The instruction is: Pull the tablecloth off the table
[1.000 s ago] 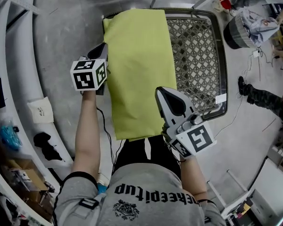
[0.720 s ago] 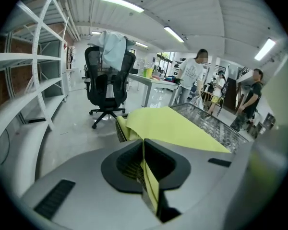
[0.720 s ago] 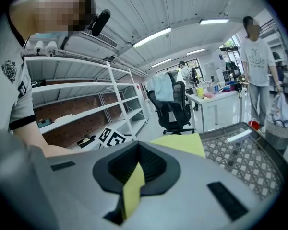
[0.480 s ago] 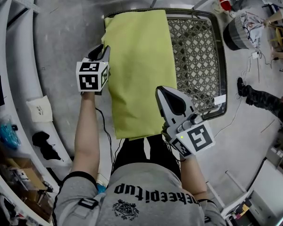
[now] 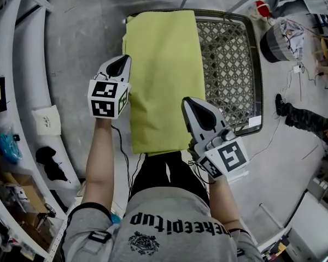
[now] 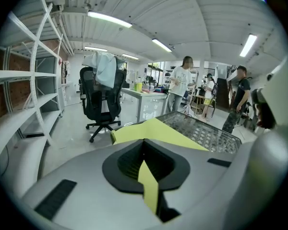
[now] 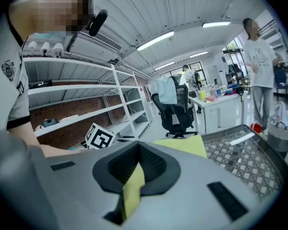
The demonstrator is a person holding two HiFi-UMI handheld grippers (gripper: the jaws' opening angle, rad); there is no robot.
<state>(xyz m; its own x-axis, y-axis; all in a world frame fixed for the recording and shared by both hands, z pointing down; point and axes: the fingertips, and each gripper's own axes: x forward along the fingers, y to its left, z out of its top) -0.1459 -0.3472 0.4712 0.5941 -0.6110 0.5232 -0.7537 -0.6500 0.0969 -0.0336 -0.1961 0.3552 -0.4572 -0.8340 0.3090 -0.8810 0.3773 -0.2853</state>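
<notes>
Yellow-green tablecloth (image 5: 163, 75) lies smooth, folded narrow, across the table (image 5: 229, 64).

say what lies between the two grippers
The yellow-green tablecloth, per the head view; the left gripper, jaws just closed, and right gripper are shut on its edges.

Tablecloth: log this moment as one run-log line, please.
tablecloth: yellow-green, on left part of mesh table | left gripper: jaws just closed, shut on tablecloth's left edge | right gripper: shut on its near-right edge | status: cloth not yet off
</notes>
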